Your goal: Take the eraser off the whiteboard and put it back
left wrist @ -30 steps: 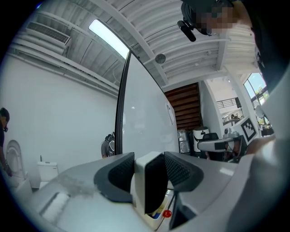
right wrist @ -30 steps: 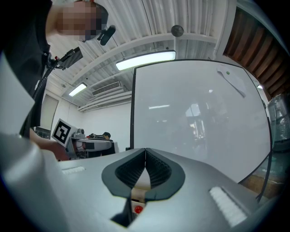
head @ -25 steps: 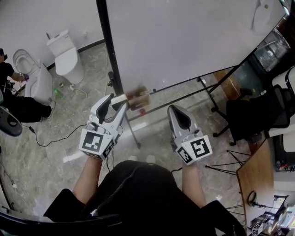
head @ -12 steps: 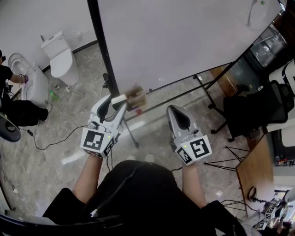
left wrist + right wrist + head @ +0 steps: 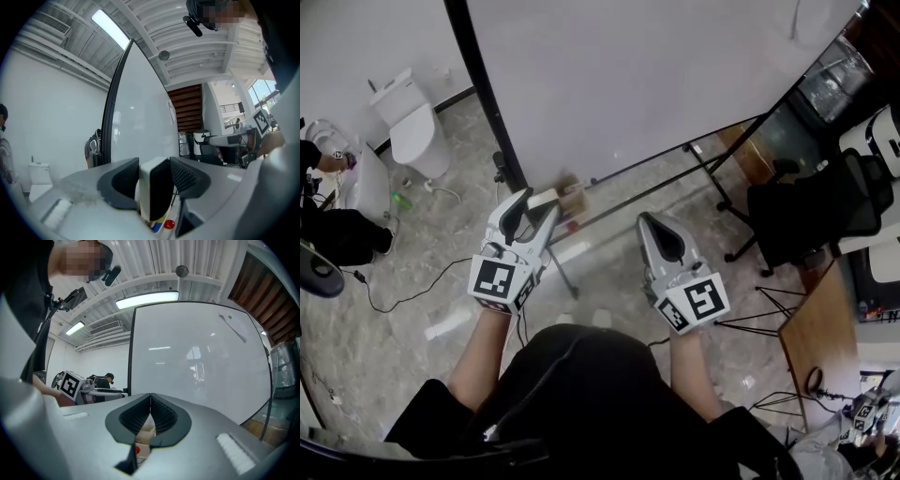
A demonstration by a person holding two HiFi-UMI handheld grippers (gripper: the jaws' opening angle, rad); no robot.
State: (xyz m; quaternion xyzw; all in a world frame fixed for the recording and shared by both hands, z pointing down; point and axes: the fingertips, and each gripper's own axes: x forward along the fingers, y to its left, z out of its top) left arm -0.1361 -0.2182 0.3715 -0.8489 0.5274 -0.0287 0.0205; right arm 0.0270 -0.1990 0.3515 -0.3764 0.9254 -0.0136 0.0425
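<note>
Holding the eraser (image 5: 154,192) clamped between its jaws, the left gripper (image 5: 530,206) hangs near the lower left corner of the whiteboard (image 5: 656,75). The eraser appears clear of the board surface.

Judged step: removal is complete and return is pending. The next move calls for advancing the eraser's flat face squarely onto the board, then releasing.

Keep right of the black frame post (image 5: 480,103) and above the small box (image 5: 574,199) at the lower edge. Open surface lies above and rightward. The right gripper (image 5: 150,411) is clenched on nothing, apart from the board.
</note>
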